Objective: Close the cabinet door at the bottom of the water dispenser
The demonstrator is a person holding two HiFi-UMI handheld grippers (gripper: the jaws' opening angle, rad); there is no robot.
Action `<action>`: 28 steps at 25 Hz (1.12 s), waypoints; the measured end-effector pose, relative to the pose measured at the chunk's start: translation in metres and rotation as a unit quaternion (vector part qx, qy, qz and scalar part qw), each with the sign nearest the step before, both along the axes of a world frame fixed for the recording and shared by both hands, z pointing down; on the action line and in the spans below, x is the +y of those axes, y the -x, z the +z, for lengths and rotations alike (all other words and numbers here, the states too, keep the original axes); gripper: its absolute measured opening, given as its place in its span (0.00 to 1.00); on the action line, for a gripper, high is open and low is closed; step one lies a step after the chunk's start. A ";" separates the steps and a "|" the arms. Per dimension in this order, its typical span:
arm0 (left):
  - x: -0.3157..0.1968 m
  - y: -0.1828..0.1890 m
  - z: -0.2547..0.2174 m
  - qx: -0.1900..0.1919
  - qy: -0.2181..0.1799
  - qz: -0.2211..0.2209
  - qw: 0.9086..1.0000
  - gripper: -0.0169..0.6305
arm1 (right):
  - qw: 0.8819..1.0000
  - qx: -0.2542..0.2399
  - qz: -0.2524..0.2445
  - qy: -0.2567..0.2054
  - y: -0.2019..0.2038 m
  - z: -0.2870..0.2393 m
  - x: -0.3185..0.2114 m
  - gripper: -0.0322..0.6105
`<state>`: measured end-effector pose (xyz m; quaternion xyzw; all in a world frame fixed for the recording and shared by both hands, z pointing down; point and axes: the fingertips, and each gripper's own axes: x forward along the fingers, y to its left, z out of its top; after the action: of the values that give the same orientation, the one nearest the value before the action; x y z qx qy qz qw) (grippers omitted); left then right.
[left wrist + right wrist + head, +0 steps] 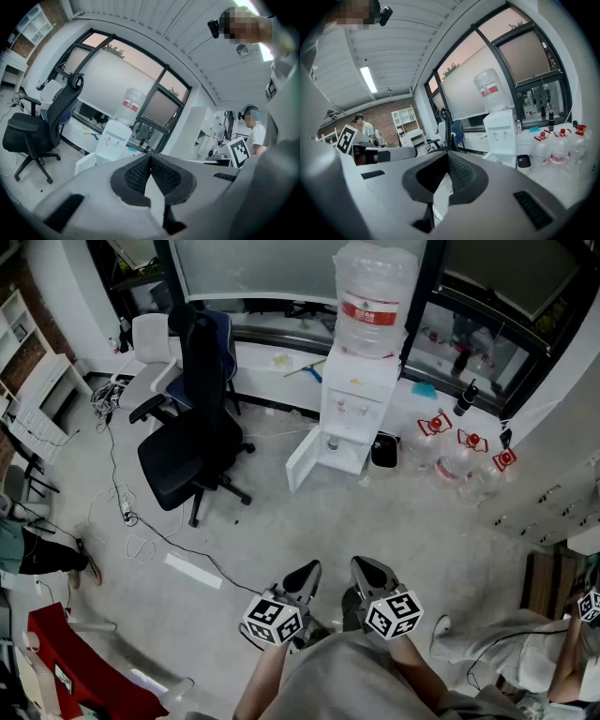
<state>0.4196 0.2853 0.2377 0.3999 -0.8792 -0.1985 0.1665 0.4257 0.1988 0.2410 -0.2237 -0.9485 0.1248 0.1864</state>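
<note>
Logged water dispenser [359, 399] at the floor's far edge under the window, its cabinet door [302, 460] swung open to the left, well apart from both grippers. Read left gripper [309, 570] and right gripper [362, 566] as pressed tip to tip, nothing between. Probably best: step close, keep jaws together, push the door's outer face near its free edge round until flush.

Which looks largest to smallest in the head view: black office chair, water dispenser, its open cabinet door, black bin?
1. black office chair
2. water dispenser, close behind it
3. cabinet door
4. black bin
</note>
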 end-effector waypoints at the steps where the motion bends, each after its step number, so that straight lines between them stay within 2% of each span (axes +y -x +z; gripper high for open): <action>1: 0.001 -0.001 -0.002 -0.001 -0.001 0.001 1.000 0.04 | 1.000 -0.001 0.003 0.000 -0.002 -0.001 0.001 0.07; 7: 0.003 -0.009 -0.007 -0.005 -0.001 -0.006 1.000 0.04 | 1.000 0.001 -0.003 -0.003 -0.011 0.000 0.009 0.07; 12: -0.001 -0.001 -0.006 0.001 0.000 -0.018 1.000 0.04 | 1.000 -0.001 -0.014 -0.007 -0.007 -0.001 0.004 0.07; 17: -0.018 0.010 0.000 0.015 0.009 -0.016 1.000 0.04 | 1.000 0.014 -0.007 0.017 0.010 0.005 -0.012 0.07; 20: -0.033 0.027 0.000 0.017 0.019 -0.010 1.000 0.04 | 0.999 0.010 -0.021 0.025 0.024 0.003 -0.018 0.07; 28: -0.087 0.070 0.004 0.028 0.051 0.004 0.998 0.04 | 0.998 0.024 -0.016 0.063 0.071 0.011 -0.064 0.07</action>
<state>0.3499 0.1978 0.2419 0.3883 -0.8818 -0.1635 0.2117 0.3548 0.1346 0.2524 -0.2473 -0.9303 0.1870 0.1962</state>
